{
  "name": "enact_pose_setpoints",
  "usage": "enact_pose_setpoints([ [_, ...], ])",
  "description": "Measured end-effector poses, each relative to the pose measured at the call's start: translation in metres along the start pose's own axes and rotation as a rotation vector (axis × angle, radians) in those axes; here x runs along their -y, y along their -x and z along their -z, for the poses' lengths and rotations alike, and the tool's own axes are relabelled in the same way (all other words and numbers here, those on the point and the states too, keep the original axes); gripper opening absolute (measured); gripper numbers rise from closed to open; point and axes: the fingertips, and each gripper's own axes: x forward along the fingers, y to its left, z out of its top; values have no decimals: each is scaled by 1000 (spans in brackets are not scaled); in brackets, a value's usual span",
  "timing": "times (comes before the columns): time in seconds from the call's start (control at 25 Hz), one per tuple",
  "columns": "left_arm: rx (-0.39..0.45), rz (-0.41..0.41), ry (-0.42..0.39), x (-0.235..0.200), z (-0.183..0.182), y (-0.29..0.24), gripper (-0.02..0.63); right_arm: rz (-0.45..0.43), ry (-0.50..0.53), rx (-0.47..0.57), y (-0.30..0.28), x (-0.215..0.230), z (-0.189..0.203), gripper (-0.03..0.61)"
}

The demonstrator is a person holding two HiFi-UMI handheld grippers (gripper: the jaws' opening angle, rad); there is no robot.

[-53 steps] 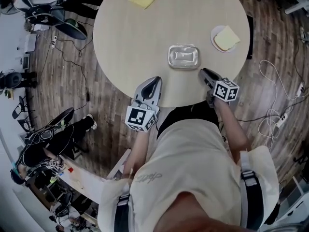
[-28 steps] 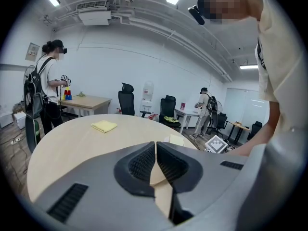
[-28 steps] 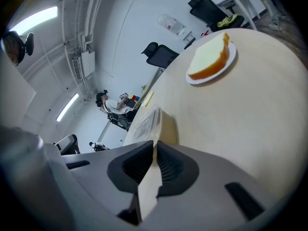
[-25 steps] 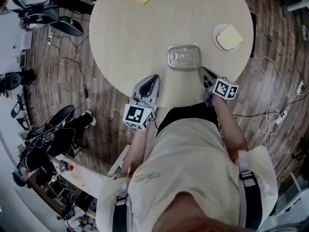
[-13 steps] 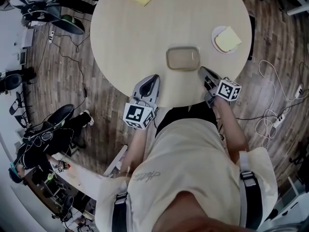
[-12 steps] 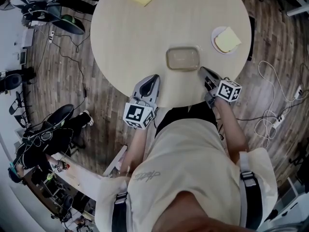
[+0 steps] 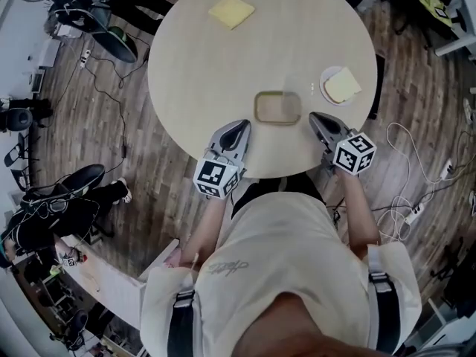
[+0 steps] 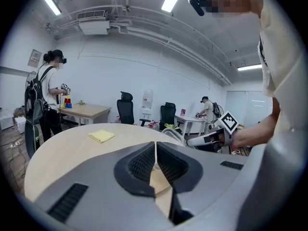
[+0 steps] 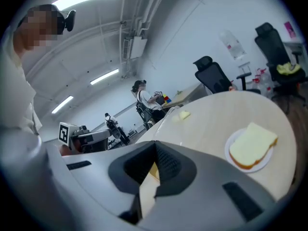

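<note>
In the head view a round beige table [image 7: 201, 65] carries a clear rectangular lidded container [image 7: 278, 107] near its front edge. To its right, a slice of bread [image 7: 341, 85] lies on a small white plate [image 7: 326, 76]. A yellow cloth [image 7: 231, 10] lies at the far side. My left gripper [image 7: 239, 126] is at the table's near edge, left of the container, jaws shut on nothing. My right gripper [image 7: 315, 117], also shut and holding nothing, sits just right of the container. The right gripper view shows the bread [image 9: 252, 146]; the left gripper view shows the cloth [image 8: 101, 136].
A person with a backpack [image 8: 44, 100] stands beyond the table's far left. Office chairs [image 8: 126, 107] and desks fill the back of the room. Cables [image 7: 416, 192] and a power strip lie on the wooden floor to the right, and more gear sits at the left.
The right gripper has rolled level, so the plate now sits low right in its view. Both grippers stay shut at the table's near edge. The head view has shifted slightly.
</note>
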Motion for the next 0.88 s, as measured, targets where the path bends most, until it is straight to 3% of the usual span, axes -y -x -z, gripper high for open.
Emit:
enact_pose_setpoints([
  [0.24,65,-36,-3,-4,-19,3,28,15,241,-17,13,-24,-40,8],
  [0.88,184,-68,-63,-4,-92,31,28,-40,398,93,49,-75,-110,8],
])
